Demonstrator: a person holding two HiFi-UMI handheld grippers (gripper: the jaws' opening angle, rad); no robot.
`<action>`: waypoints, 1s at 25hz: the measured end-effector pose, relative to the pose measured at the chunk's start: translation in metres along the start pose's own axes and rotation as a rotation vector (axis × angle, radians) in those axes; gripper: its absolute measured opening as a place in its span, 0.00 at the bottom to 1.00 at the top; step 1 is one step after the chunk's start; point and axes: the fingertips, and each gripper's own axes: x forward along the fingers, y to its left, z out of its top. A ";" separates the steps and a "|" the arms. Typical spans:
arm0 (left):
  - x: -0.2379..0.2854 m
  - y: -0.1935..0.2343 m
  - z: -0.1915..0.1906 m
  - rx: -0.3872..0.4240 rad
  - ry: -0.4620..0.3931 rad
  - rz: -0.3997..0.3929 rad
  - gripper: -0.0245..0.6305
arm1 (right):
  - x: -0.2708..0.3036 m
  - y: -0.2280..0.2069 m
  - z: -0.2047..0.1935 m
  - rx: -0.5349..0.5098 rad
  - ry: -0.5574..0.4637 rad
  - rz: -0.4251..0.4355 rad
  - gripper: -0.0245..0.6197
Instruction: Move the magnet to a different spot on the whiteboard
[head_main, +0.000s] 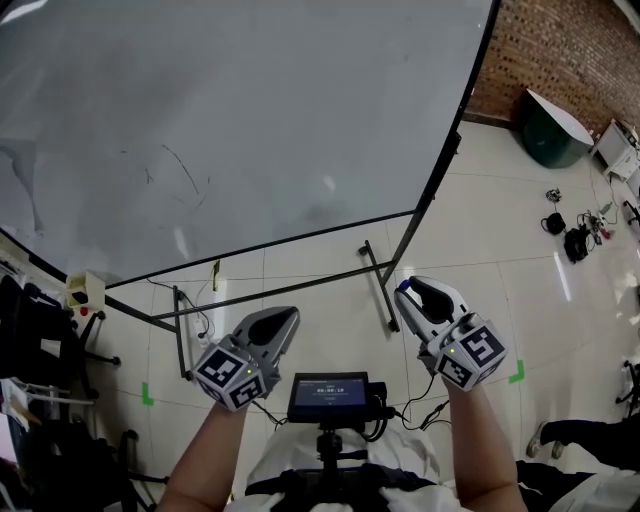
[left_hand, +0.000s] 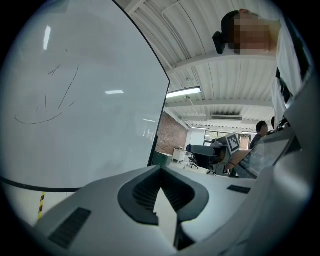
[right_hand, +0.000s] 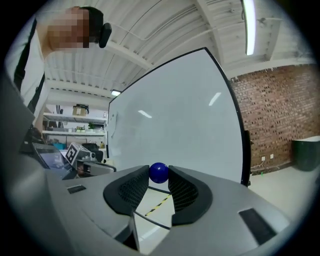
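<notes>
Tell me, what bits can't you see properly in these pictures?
- Magnet: in the head view, almost wholly hidden by the right hand-held gripper clamping it.
- Whiteboard: top and left cut off by the head view's edge; its pen marks too faint to read.
- Small screen: its text too small, head view.
- Dark things on the floor: too small to name, head view.
</notes>
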 end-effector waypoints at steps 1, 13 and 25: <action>0.003 -0.006 0.001 0.003 0.001 0.001 0.09 | -0.007 -0.002 -0.001 0.016 -0.007 0.006 0.27; 0.050 -0.073 0.019 0.013 -0.015 0.008 0.09 | -0.072 -0.036 0.008 0.057 -0.063 0.052 0.27; 0.074 -0.124 0.009 0.025 0.000 0.046 0.09 | -0.112 -0.057 0.009 0.073 -0.091 0.118 0.27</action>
